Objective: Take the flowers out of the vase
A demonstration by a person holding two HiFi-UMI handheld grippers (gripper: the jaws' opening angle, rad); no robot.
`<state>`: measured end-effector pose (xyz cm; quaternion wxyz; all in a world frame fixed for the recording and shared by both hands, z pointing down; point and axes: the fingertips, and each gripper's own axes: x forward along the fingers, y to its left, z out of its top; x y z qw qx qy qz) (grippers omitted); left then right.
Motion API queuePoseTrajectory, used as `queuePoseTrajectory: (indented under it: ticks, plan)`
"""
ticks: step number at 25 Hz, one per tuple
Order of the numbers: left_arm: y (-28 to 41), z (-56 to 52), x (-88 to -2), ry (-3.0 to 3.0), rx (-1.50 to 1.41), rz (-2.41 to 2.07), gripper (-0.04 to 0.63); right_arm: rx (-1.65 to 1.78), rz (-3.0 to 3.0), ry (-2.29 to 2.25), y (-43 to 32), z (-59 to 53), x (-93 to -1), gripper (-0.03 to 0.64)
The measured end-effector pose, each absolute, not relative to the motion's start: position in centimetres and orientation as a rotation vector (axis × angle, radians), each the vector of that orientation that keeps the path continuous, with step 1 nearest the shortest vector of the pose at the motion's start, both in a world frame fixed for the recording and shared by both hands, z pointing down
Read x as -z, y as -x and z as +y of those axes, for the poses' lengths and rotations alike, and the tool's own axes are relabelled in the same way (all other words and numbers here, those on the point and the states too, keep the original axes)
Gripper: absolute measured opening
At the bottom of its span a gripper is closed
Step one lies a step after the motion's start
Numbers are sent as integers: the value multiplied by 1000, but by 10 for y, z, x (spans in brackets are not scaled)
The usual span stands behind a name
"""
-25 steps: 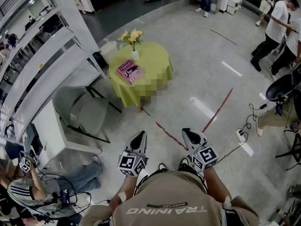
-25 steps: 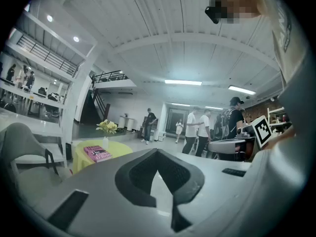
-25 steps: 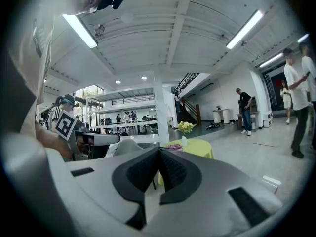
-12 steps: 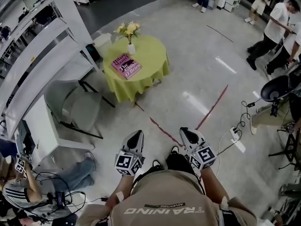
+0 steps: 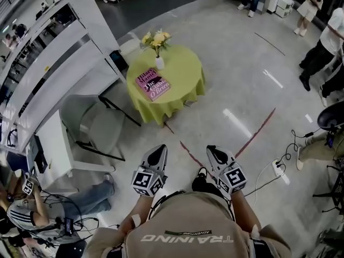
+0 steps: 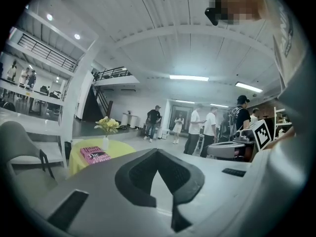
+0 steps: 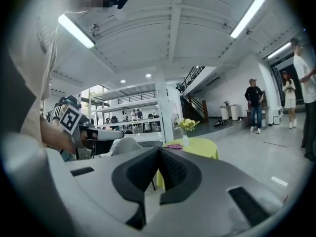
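Yellow flowers stand in a small white vase at the far edge of a round table with a green cloth. A pink book lies beside the vase. Both grippers are held close to the person's body, well short of the table. The left gripper and the right gripper are shut and hold nothing. In the left gripper view the flowers and vase are far off at the left, past the shut left gripper. In the right gripper view the flowers show just above the shut right gripper.
A grey chair stands left of the table, beside a white counter. Red tape lines cross the floor, and a power strip with cables lies at the right. People stand at the back right; one person crouches at the lower left.
The person has stepped across the floor with both grippers, so the whole scene has shifted in view. Both grippers stay shut and side by side in front of the body.
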<state>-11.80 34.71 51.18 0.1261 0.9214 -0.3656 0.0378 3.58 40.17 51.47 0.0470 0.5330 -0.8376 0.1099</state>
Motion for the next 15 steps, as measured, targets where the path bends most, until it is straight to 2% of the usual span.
queuePoseTrajectory:
  ticks: [8, 15]
  plan:
    - [77, 282, -497, -2652, -94, -1180, 11, -313, -2649, -1476, -69, 328, -513, -3]
    - [70, 254, -511, -2595, -121, -1219, 11, -365, -2677, -1398, -74, 286, -522, -3]
